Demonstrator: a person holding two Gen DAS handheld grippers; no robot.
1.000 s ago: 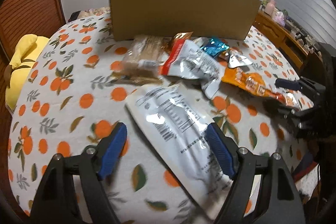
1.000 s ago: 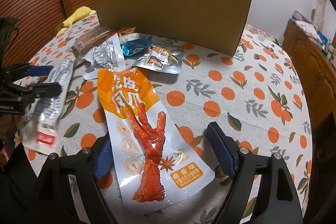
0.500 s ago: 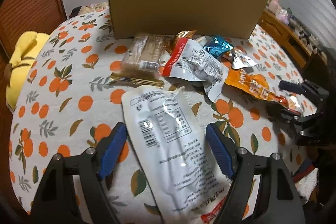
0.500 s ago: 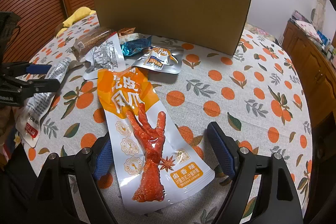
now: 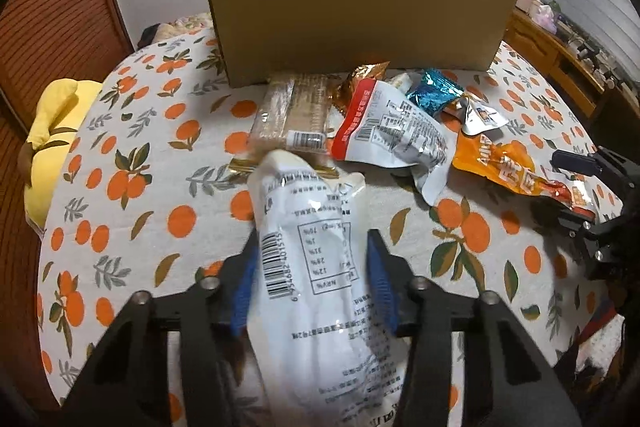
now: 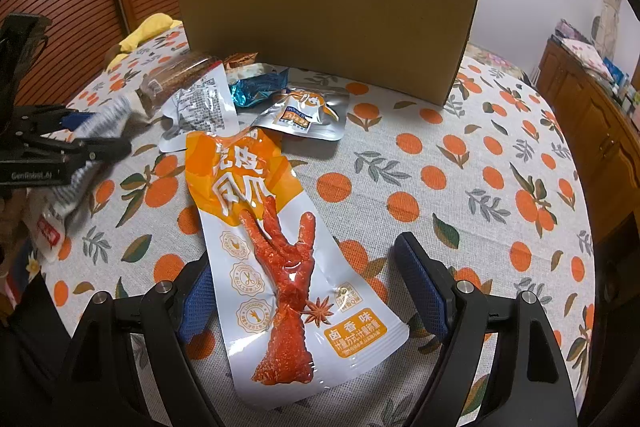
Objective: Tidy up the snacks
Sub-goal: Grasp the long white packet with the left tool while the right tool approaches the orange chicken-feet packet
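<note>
A white snack packet (image 5: pixel 316 211) with a barcode is bunched between the blue pads of my left gripper (image 5: pixel 314 251), whose jaws are closing and press on its sides. From the right wrist view, the left gripper (image 6: pixel 96 135) holds that packet (image 6: pixel 50 231) a little off the cloth at the left. An orange chicken-feet packet (image 6: pixel 280 227) lies flat on the table between the wide-apart fingers of my right gripper (image 6: pixel 304 255), which is open and not touching it. In the left wrist view that orange packet (image 5: pixel 512 175) and the right gripper (image 5: pixel 576 193) sit at the right.
A tall cardboard box (image 5: pixel 352 11) stands at the back of the round table with the orange-print cloth (image 5: pixel 168 187). In front of it lie a cracker pack (image 5: pixel 292 119), a red-and-white packet (image 5: pixel 396 131), a blue foil snack (image 5: pixel 434 93) and a silver pouch (image 6: pixel 304 113). A yellow plush (image 5: pixel 52 131) is at the left edge.
The left gripper's fingers have drawn together onto the white packet, which is now bunched and raised. The right gripper and the orange packet have not moved.
</note>
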